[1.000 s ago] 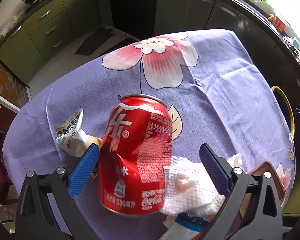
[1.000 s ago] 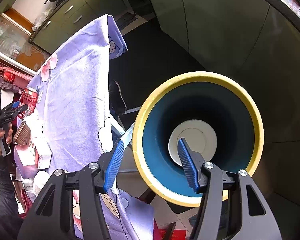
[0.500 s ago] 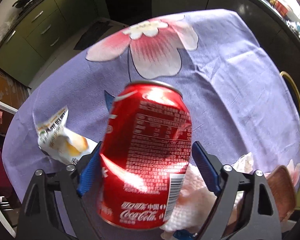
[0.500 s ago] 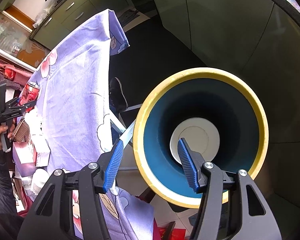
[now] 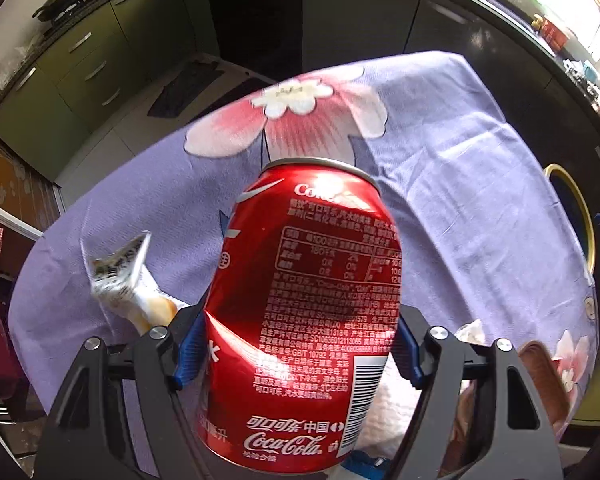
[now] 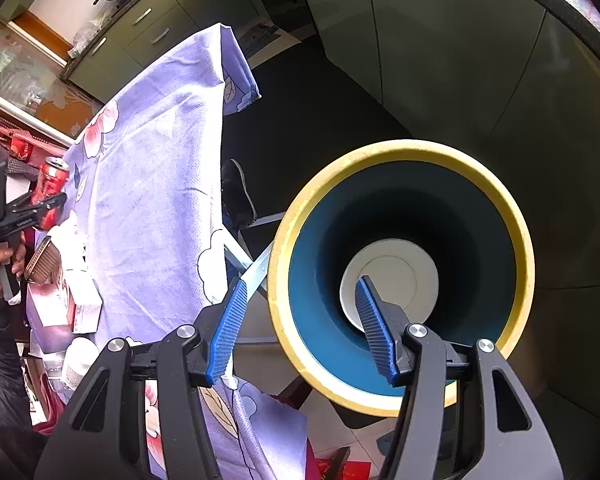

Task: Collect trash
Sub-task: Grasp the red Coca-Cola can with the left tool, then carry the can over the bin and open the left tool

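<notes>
Two claws in view. Left claw is closing around a red soda can; both blue pads sit against the can's dented sides, so it is gripping the can, which looks lifted above the purple flowered cloth on the surface. Crumpled wrapper lies just left of this claw, white tissue under and right of it. Right claw is spread and empty, its right finger inside the mouth of a yellow-rimmed blue bin below it, beside the surface edge.
</notes>
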